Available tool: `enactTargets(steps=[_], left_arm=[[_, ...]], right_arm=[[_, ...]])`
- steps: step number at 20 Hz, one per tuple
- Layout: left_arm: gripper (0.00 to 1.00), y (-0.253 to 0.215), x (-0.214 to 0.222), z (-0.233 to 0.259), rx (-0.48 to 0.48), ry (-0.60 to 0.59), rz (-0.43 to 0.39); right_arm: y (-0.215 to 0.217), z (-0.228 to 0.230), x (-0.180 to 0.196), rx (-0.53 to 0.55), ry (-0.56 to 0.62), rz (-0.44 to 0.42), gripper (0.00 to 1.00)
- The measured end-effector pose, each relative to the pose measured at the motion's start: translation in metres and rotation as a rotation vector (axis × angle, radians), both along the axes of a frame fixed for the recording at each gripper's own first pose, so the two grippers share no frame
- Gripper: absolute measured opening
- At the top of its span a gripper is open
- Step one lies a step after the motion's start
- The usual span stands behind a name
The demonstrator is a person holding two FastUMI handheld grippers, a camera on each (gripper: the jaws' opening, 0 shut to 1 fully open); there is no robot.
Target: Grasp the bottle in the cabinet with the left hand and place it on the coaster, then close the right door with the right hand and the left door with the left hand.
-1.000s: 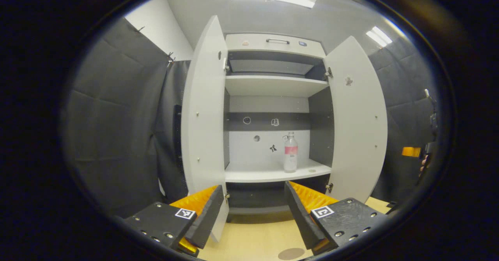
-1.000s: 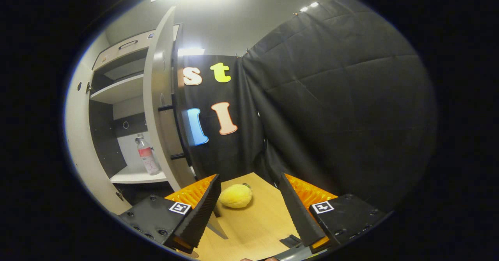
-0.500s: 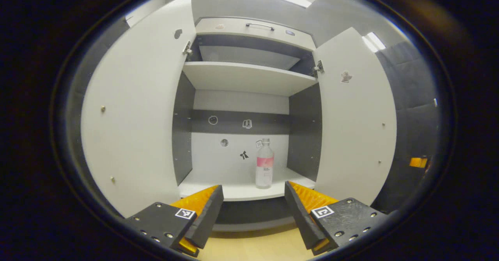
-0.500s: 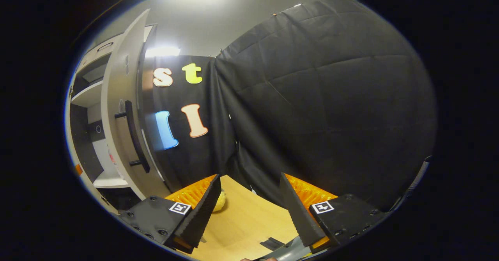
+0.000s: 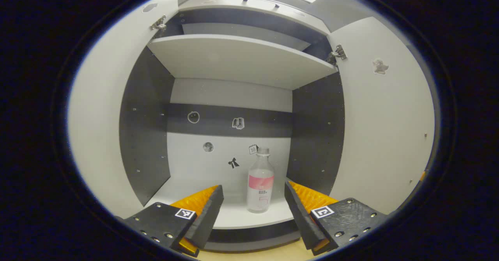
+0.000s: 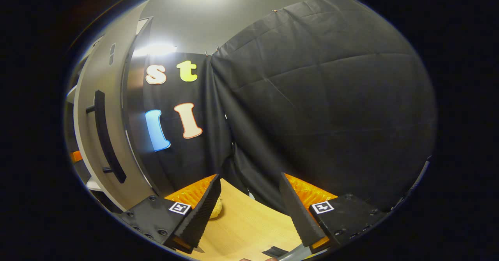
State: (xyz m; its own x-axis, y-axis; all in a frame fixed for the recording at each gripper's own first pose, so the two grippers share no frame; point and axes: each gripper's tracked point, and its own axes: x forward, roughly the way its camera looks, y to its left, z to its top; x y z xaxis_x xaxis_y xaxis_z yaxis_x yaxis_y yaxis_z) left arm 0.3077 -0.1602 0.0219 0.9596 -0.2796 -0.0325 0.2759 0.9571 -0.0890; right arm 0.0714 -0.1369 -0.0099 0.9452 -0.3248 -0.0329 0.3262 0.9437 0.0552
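A clear bottle (image 5: 259, 183) with a pink label and a pale cap stands upright on the cabinet's lower shelf (image 5: 237, 216), right of the middle. My left gripper (image 5: 253, 208) is open just in front of the shelf's edge, and the bottle shows in the gap between its fingers, still farther in. The left door (image 5: 99, 109) and the right door (image 5: 384, 124) both stand wide open. In the right gripper view, my right gripper (image 6: 248, 206) is open with nothing in it, over the wooden table, beside the right door's outer face (image 6: 91, 136) with its black bar handle (image 6: 107, 144).
An upper shelf (image 5: 241, 60) spans the cabinet above the bottle. Small stickers dot the back wall (image 5: 218, 151). A yellow plush toy (image 6: 215, 210) lies on the wooden table (image 6: 245, 229), partly behind my right gripper's left finger. Black cloth hangs behind the table.
My left gripper has moved forward into the cabinet opening, so the bottle now shows larger between its fingers. My right gripper has swung right, away from the cabinet's inside, to the door's outer face.
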Motion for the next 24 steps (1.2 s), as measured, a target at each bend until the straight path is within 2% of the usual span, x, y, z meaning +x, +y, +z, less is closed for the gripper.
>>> enactTargets(steps=[1,2,3,5,6,8,9,11,12,15,16,17,19,20,23,24], left_arm=[[0.92,-0.004,0.012,-0.003,-0.002,0.007,-0.008],[0.92,-0.011,0.025,-0.006,-0.006,0.009,-0.022],[0.92,-0.017,0.038,-0.009,-0.005,0.011,-0.037],[0.92,-0.025,0.058,-0.019,0.023,0.021,-0.042],[0.92,-0.029,0.065,-0.024,0.038,0.025,-0.04],[0.92,-0.036,0.075,-0.03,0.049,0.032,-0.045],[0.92,-0.041,0.079,-0.032,0.044,0.034,-0.059],[0.92,-0.045,0.088,-0.036,0.047,0.026,-0.06],[0.91,-0.046,0.094,-0.038,0.051,0.023,-0.05],[0.9,-0.053,0.108,-0.039,0.033,0.025,-0.047],[0.91,-0.053,0.111,-0.041,0.038,0.028,-0.046],[0.9,-0.053,0.113,-0.04,0.047,0.022,-0.043],[0.85,-0.054,0.122,-0.042,0.052,0.014,-0.037],[0.73,-0.053,0.117,-0.041,0.049,0.012,-0.039],[0.69,-0.052,0.116,-0.039,0.045,0.017,-0.039],[0.67,-0.052,0.114,-0.039,0.048,0.013,-0.046]], right_arm=[[0.001,-0.002,0.004,0.008,0.006,0.003,0.94],[0.003,-0.003,0.006,0.018,0.005,0.009,0.96],[0.004,-0.004,0.01,0.022,0.002,0.012,0.94],[-0.002,-0.008,0.016,0.003,0.009,0.002,0.96],[-0.005,-0.008,0.019,-0.003,0.011,-0.007,0.93],[-0.009,-0.006,0.022,0.006,-0.001,-0.02,0.97],[-0.01,-0.006,0.024,0.013,-0.005,-0.025,0.94],[-0.012,-0.009,0.027,0.015,-0.001,-0.032,0.96],[-0.012,-0.01,0.029,0.009,0.003,-0.034,0.93],[-0.016,-0.011,0.031,-0.001,0.001,-0.041,0.93],[-0.016,-0.009,0.032,0.004,0.0,-0.042,0.97],[-0.015,-0.011,0.033,0.01,-0.002,-0.043,0.96],[-0.015,-0.013,0.035,0.014,0.001,-0.041,0.96],[-0.013,-0.013,0.035,0.011,0.004,-0.037,0.97],[-0.006,-0.016,0.038,-0.004,0.016,-0.015,0.94],[-0.004,-0.014,0.038,-0.006,0.015,-0.009,0.96]])
